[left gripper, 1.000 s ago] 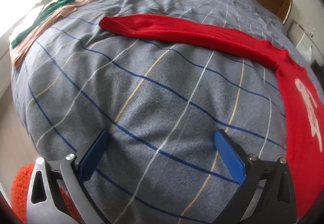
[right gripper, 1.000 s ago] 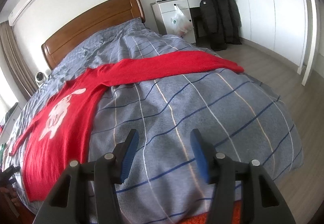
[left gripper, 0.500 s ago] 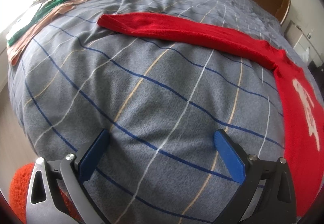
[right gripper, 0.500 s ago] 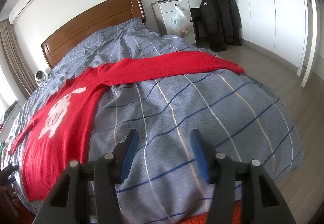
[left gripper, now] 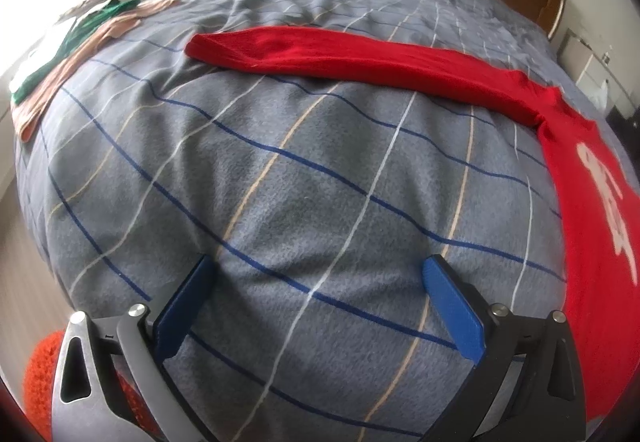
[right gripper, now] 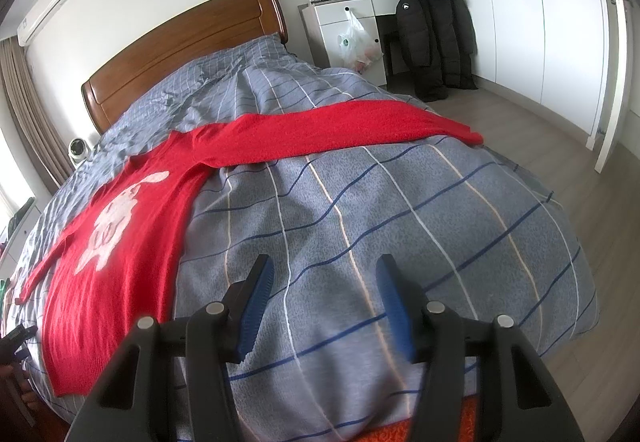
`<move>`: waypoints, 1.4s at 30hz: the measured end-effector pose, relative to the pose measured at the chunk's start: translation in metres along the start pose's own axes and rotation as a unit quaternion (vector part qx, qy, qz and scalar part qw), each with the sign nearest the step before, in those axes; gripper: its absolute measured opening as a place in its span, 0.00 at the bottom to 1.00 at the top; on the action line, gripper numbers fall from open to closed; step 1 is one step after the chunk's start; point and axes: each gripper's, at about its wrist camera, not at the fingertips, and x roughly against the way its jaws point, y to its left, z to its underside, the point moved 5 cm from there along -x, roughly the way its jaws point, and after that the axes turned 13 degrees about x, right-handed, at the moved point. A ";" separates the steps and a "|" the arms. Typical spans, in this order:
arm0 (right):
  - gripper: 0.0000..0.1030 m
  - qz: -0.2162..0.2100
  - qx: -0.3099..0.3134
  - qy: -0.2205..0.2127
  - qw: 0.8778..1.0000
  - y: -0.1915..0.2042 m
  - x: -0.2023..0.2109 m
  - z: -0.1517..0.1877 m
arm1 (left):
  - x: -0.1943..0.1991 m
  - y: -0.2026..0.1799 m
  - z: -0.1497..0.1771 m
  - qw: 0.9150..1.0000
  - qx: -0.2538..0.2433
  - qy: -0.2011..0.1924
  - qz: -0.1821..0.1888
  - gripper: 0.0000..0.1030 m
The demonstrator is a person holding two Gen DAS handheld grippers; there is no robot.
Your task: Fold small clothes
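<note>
**Red sweater spread flat on the bed, both grippers empty**

The red sweater (right gripper: 120, 242) lies face up on the grey checked duvet (right gripper: 360, 210), its white cartoon motif (right gripper: 116, 218) showing on the chest. One sleeve (right gripper: 340, 126) stretches straight out toward the wardrobe side of the bed; the other sleeve (left gripper: 340, 50) reaches across toward the window side. The left gripper (left gripper: 320, 274) hovers over bare duvet below that sleeve, its blue fingers spread wide with nothing between them. The right gripper (right gripper: 324, 274) sits over the duvet just beside the sweater's hem, fingers also apart and empty. Near the window edge lie a green garment (left gripper: 80, 30) and a beige one (left gripper: 76, 58), possibly tights. A wooden headboard (right gripper: 188, 46) backs the bed, and a black coat (right gripper: 432, 38) hangs by the white wardrobe (right gripper: 520, 2).
</note>
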 end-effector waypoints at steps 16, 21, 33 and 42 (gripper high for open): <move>0.52 0.000 0.000 0.000 1.000 0.000 0.000 0.000 | 0.000 0.000 0.000 1.000 -0.001 -0.001 0.000 1.00; 0.52 0.000 0.000 0.001 1.000 0.000 0.000 0.000 | 0.000 0.000 0.000 1.000 -0.001 -0.001 0.000 1.00; 0.52 -0.001 -0.001 -0.001 1.000 0.000 0.000 -0.001 | 0.003 0.000 -0.001 1.000 0.001 0.007 0.008 0.99; 0.52 -0.178 0.027 0.100 0.979 0.063 0.011 0.023 | 0.062 -0.050 0.078 0.970 -0.105 0.116 0.185 0.99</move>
